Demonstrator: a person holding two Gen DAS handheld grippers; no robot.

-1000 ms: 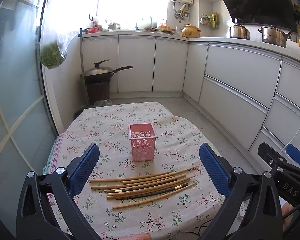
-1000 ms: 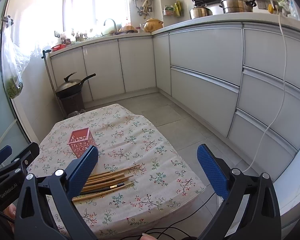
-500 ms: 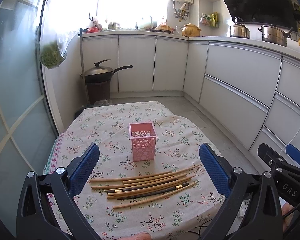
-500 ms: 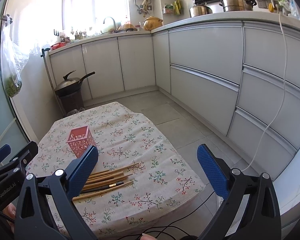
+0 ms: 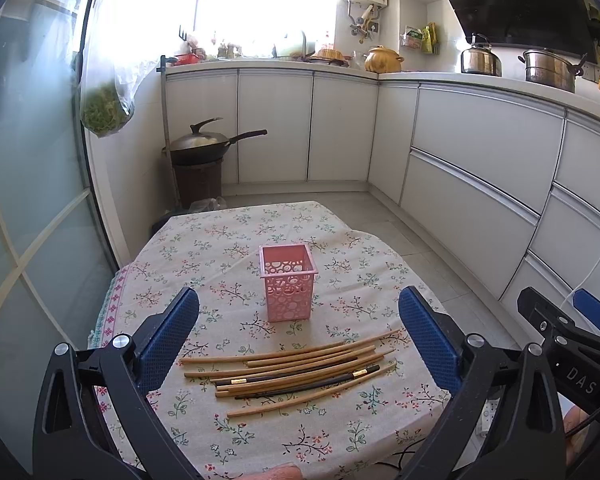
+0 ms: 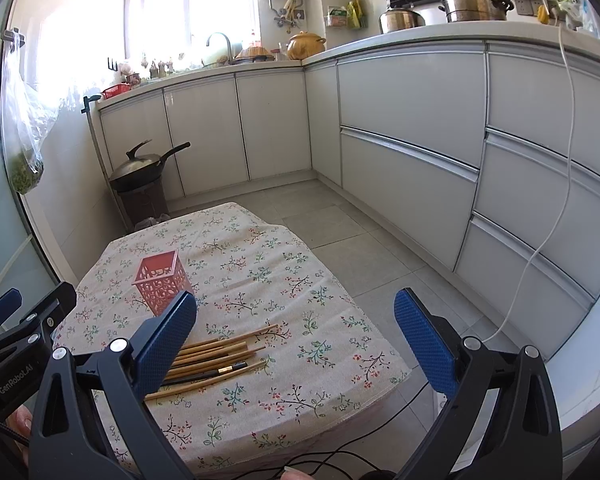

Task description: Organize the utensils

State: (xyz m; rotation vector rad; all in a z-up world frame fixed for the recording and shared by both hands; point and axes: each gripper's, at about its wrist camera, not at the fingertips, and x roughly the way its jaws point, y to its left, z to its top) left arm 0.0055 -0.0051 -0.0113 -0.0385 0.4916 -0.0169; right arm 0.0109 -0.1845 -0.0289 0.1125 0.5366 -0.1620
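Note:
Several wooden and dark chopsticks (image 5: 292,370) lie in a loose row on the floral-cloth table (image 5: 220,240). A pink perforated square holder (image 5: 287,281) stands upright and empty just behind them. My left gripper (image 5: 298,340) is open and empty, held above the chopsticks near the table's front. My right gripper (image 6: 296,340) is open and empty, to the right of the chopsticks (image 6: 216,356) over the table's right part. The holder (image 6: 162,282) shows at left in the right wrist view.
White kitchen cabinets (image 5: 480,168) run along the back and right. A wok on a bin (image 5: 204,152) stands in the far corner. A bag of greens (image 5: 104,108) hangs at left by a glass door. A cable (image 6: 340,452) lies on the floor by the table.
Both grippers stay open. The right gripper has drifted slightly, so the table sits a little differently in its view. The chopsticks and holder have not moved.

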